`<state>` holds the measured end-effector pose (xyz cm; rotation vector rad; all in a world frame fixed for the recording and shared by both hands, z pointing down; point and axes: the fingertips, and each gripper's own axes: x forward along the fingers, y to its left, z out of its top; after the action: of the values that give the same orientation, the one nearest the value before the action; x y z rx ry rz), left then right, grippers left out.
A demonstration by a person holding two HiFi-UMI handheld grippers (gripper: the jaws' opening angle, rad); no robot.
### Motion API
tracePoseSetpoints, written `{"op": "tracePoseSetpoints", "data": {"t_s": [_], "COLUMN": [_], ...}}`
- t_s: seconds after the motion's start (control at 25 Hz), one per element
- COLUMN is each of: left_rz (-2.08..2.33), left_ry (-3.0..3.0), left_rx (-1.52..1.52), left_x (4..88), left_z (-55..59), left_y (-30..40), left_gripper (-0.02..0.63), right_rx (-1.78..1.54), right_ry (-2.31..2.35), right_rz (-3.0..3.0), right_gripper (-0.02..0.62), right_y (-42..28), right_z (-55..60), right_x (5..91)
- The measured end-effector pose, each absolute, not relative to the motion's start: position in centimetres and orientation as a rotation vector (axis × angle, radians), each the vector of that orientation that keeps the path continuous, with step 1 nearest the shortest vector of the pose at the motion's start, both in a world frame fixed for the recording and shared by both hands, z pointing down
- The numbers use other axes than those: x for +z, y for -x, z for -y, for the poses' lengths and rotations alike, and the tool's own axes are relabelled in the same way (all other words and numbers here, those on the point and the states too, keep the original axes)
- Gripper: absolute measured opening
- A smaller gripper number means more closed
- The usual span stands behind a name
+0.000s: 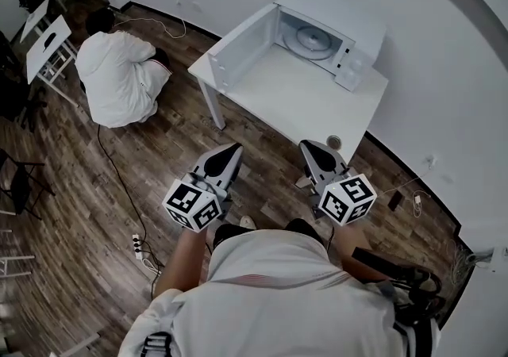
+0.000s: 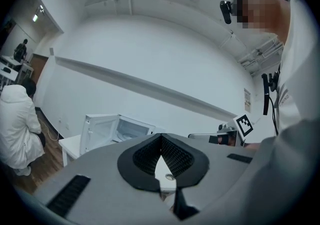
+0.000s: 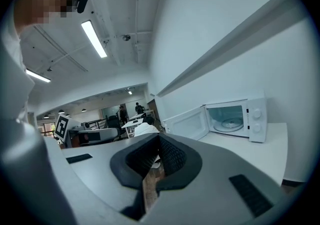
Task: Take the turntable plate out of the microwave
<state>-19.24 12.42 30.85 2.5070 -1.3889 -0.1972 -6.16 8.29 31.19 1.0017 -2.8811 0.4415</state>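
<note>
A white microwave [image 1: 337,26] stands at the far corner of a white table [image 1: 317,105], its door [image 1: 242,50] swung wide open to the left. The round glass turntable plate [image 1: 309,38] lies inside its cavity; the right gripper view also shows the plate [image 3: 231,124]. My left gripper [image 1: 231,151] and right gripper [image 1: 311,151] are both shut and empty, held over the floor short of the table's near edge. The left gripper view shows the microwave [image 2: 120,131] ahead with its door [image 2: 100,134] open.
A person in a white coat [image 1: 119,74] crouches on the wooden floor left of the table. A small round object [image 1: 333,142] sits at the table's near edge. A power strip [image 1: 137,246] and cables lie on the floor. White desks [image 1: 49,46] stand at far left.
</note>
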Motion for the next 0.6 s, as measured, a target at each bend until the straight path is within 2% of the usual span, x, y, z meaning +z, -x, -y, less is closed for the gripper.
{"op": "tracePoseSetpoints", "data": {"t_s": [0.16, 0.6], "left_rz": [1.347, 1.235], "left_ry": [-2.52, -2.521], "left_rx": [-0.224, -0.203], "left_x": [30.9, 32.9], "left_z": [-9.5, -0.9], "left_y": [21.0, 19.9], "left_gripper": [0.011, 0.011], "right_rx": [0.431, 0.501], "right_ry": [-1.042, -1.13], "right_rz": [2.848, 2.828], "right_gripper": [0.0, 0.0], "right_y": [7.9, 8.1], "right_z": [-6.2, 2.7], "right_x": [31.3, 33.0]}}
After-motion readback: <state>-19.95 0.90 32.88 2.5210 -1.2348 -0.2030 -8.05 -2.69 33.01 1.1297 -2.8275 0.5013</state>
